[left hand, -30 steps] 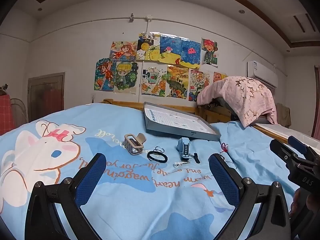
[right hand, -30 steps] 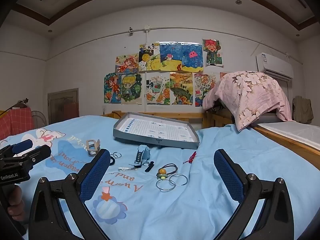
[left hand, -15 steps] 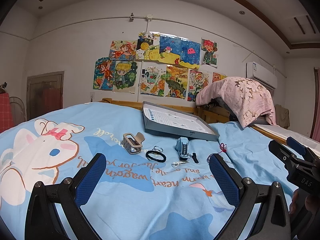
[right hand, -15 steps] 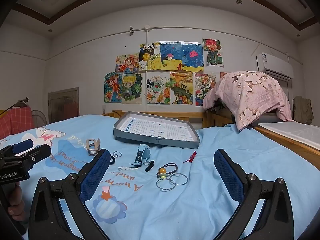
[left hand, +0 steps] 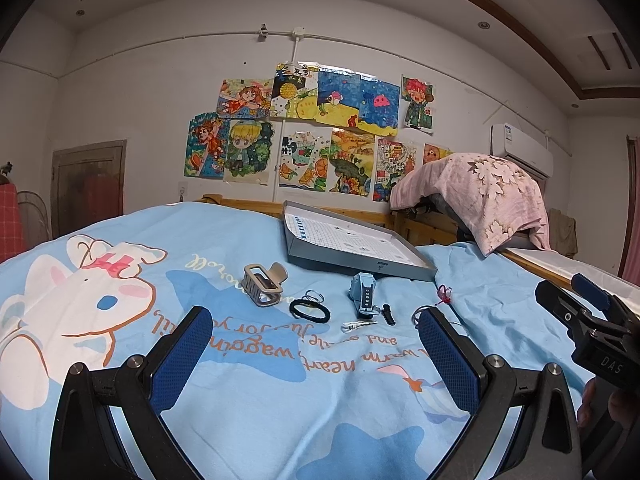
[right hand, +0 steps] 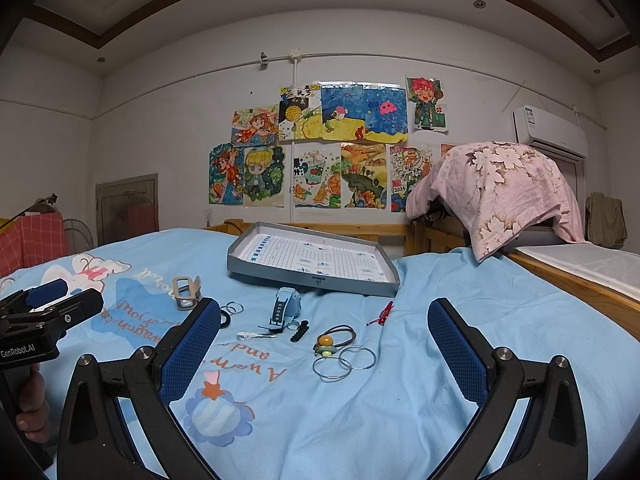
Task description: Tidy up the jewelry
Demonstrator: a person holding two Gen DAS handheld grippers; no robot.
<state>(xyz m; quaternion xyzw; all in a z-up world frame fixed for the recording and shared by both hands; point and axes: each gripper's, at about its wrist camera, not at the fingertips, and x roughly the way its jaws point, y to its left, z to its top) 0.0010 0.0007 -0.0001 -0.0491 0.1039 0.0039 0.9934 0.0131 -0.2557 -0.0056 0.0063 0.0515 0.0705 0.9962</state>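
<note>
Small items lie loose on a light blue bedsheet. A beige hair claw [left hand: 262,285] [right hand: 186,292], a black hair tie [left hand: 310,311], a blue watch [left hand: 363,294] [right hand: 284,310], a silver clip [right hand: 256,335], a black clip [right hand: 299,331], a beaded hair tie [right hand: 334,340], two metal rings [right hand: 344,362] and a red charm [right hand: 382,314]. A grey tray [left hand: 352,242] [right hand: 312,260] stands behind them. My left gripper [left hand: 316,354] and right gripper [right hand: 324,350] are open, empty, short of the items.
The bed's wooden rail [right hand: 576,276] runs along the right. A pink floral cloth [right hand: 504,188] covers something at the back right. Drawings hang on the far wall [right hand: 320,148]. A red checked cloth [right hand: 28,240] stands at the far left.
The left wrist view has shifted slightly; the items sit a little higher and left in it. Nothing on the bed has moved and both grippers stay open.
</note>
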